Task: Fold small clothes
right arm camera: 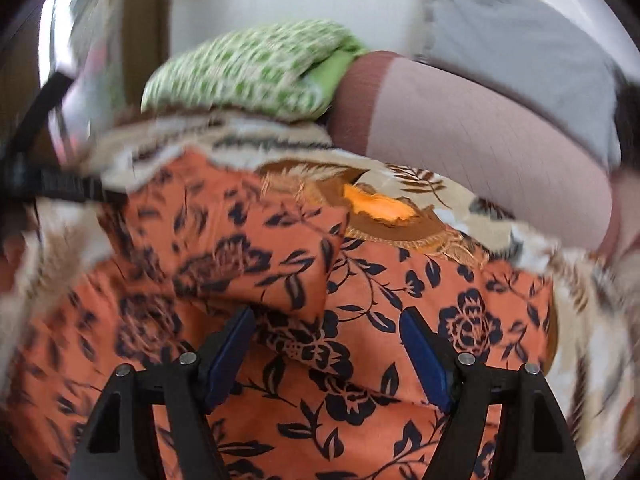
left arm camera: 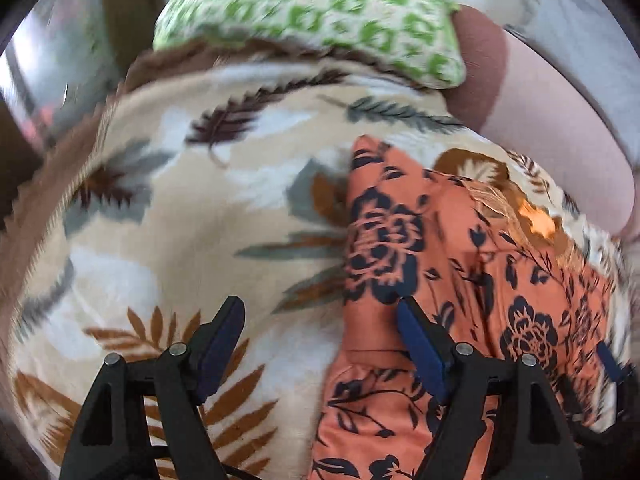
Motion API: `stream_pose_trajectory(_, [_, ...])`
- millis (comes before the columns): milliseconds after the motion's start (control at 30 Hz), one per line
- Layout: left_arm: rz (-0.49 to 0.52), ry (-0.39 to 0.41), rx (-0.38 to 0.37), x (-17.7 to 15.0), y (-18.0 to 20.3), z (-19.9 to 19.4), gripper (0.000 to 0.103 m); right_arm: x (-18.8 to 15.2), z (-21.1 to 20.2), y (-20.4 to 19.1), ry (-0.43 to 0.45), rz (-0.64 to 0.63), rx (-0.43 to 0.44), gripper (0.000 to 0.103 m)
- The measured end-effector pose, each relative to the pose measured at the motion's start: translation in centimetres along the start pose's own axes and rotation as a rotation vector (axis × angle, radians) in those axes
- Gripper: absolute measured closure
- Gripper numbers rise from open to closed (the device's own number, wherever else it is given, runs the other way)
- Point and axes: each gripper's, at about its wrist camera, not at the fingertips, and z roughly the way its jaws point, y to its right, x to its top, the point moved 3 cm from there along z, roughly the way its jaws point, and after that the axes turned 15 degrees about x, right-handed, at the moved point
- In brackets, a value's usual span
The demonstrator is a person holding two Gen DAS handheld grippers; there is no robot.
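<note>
An orange garment with a dark blue flower print (left arm camera: 460, 280) lies on a cream blanket with a leaf and feather print (left arm camera: 160, 220). My left gripper (left arm camera: 320, 312) is open, just above the garment's left edge, with its right finger over the cloth. In the right wrist view the same garment (right arm camera: 360, 300) fills the lower frame, with a folded flap at the left. My right gripper (right arm camera: 326, 320) is open right above its middle and holds nothing. Both views are blurred by motion.
A green and white patterned pillow (left arm camera: 320, 12) lies at the far end of the blanket and shows in the right wrist view (right arm camera: 248, 68) too. A pink and brown bolster (right arm camera: 480, 140) lies at the far right. A grey cloth (right arm camera: 520, 40) is behind it.
</note>
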Motion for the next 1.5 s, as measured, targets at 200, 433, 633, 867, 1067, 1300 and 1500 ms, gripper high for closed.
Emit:
stream_pose_trajectory(200, [-0.032, -0.046, -0.028, -0.7, -1.0, 0.7, 0.024, 0.4, 2.6, -2.5, -0.011, -0.137, -0.106, 0.026])
stream_pose_trajectory(433, [0.006, -0.042, -0.034, -0.8, -1.0, 0.7, 0.024, 0.8, 4.8, -3.2, -0.042, -0.139, -0.116, 0.085])
stream_pose_trajectory(633, [-0.011, -0.027, -0.052, -0.4, -1.2, 0.0, 0.024, 1.4, 1.5, 2.9, 0.082, 0.196, 0.025, 0.096])
stream_pose_trajectory(867, [0.023, 0.03, -0.079, -0.2, 0.3, -1.4, 0.024, -2.6, -3.6, 17.1, 0.243, 0.775, 0.141, 0.096])
stream_pose_trajectory(1067, [0.106, 0.044, -0.065, -1.2, 3.5, -1.0, 0.024, -10.6, -2.6, 23.8, 0.163, 1.222, 0.369, 0.092])
stream_pose_trajectory(1300, [0.248, 0.114, 0.017, -2.5, 7.7, -1.3, 0.024, -12.7, -4.7, 24.8, 0.133, 1.316, 0.439, 0.092])
stream_pose_trajectory(1500, [0.327, 0.107, 0.118, -3.2, 8.9, 0.4, 0.024, -12.8, -10.0, 27.3, 0.247, 1.226, 0.272, 0.091])
